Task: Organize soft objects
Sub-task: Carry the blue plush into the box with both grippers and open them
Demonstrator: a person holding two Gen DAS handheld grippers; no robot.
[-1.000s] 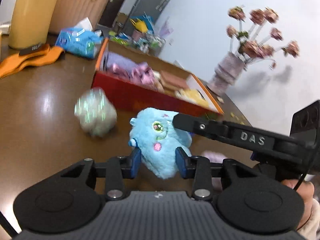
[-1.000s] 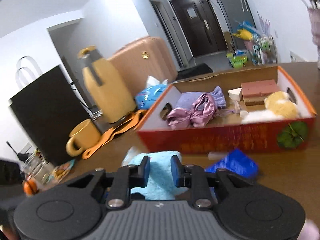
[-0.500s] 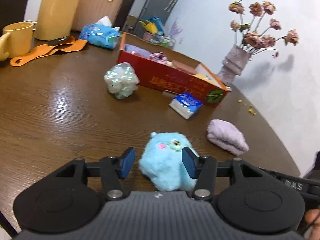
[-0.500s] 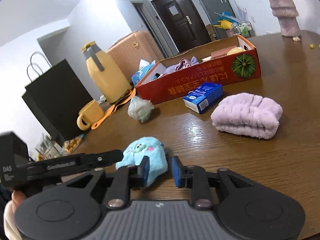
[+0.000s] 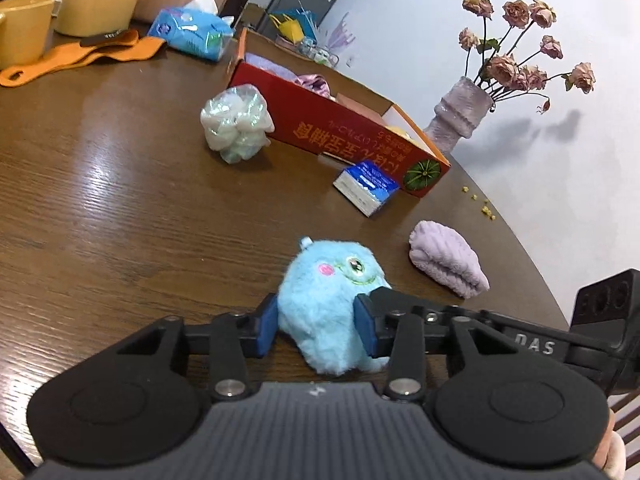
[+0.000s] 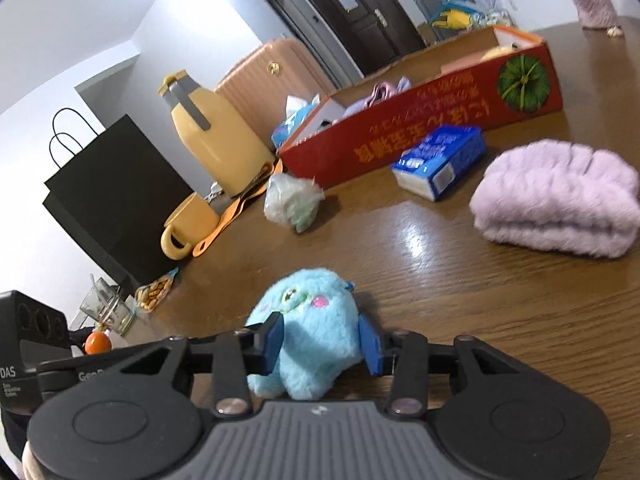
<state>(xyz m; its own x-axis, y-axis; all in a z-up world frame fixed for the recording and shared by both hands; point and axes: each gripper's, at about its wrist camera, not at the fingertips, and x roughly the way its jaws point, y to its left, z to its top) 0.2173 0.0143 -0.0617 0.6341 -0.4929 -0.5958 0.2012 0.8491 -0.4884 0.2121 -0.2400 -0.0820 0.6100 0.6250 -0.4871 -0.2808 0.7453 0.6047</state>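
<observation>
A fluffy light-blue plush toy point(image 5: 332, 300) rests on the brown wooden table point(image 5: 120, 208). My left gripper point(image 5: 316, 330) has its blue pads against both sides of the plush. My right gripper point(image 6: 320, 342) comes from the other side, and its pads also flank the same plush point(image 6: 308, 328). A folded lilac towel point(image 5: 446, 262) lies to the right, also in the right wrist view point(image 6: 556, 196). The red cardboard box point(image 5: 340, 132) further back holds several soft items.
A crumpled plastic-wrapped bundle point(image 5: 236, 122) and a small blue carton point(image 5: 366, 186) lie by the box. A yellow mug point(image 6: 188, 226), yellow jug point(image 6: 212, 136), orange cloth point(image 5: 80, 56), tissue pack point(image 5: 192, 34), black bag point(image 6: 116, 196) and a vase of dried roses point(image 5: 460, 114) stand around.
Both grippers dropped from near the box down to the table with the plush. The left gripper's pads have closed in on the plush, and the right gripper's have spread around it.
</observation>
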